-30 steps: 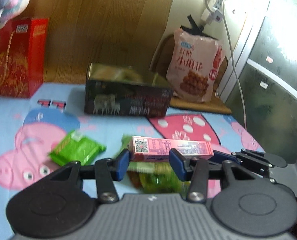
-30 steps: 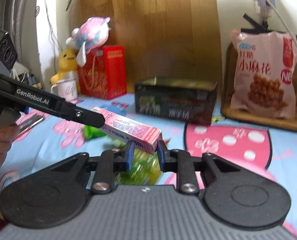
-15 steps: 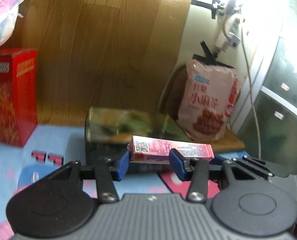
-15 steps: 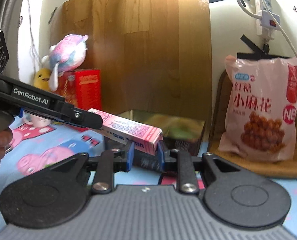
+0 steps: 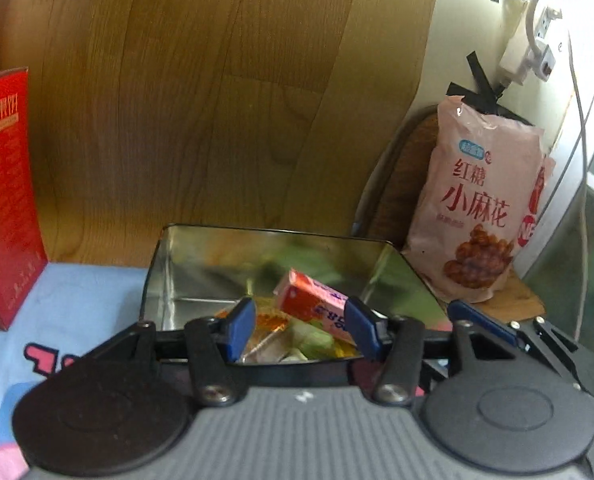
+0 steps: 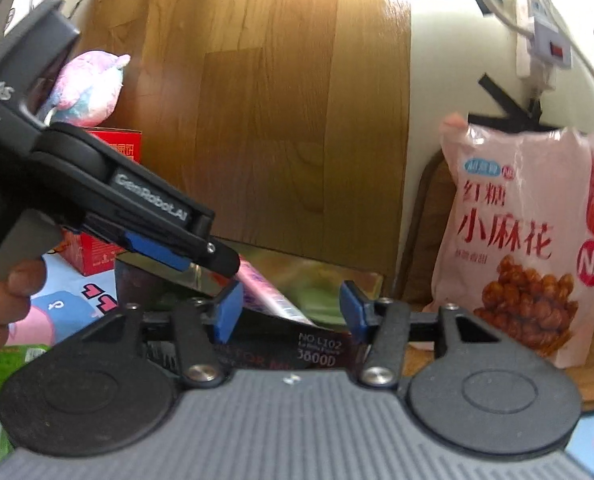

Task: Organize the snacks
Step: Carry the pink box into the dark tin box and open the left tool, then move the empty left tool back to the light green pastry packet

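Note:
The long pink snack box [image 5: 311, 300] lies tilted inside the open metal tin [image 5: 185, 268], on top of several wrapped snacks [image 5: 273, 336]. It also shows in the right wrist view [image 6: 269, 292], sloping into the tin [image 6: 325, 276]. My left gripper [image 5: 301, 326] is open and empty just above the tin's near rim. My right gripper [image 6: 289, 312] is open and empty at the tin's near side. The left gripper's arm [image 6: 137, 216] crosses the right wrist view from the left.
A pink bag of fried dough twists [image 5: 481, 208] leans on a woven chair back at the right. A red gift box [image 5: 5, 196] stands at the left, with a plush toy [image 6: 87, 88] on it. A green snack packet [image 6: 13, 360] lies on the cartoon cloth. A wooden board stands behind.
Both grippers carried the pink box forward over the tin and opened. The box dropped out of both and now lies tilted inside the tin.

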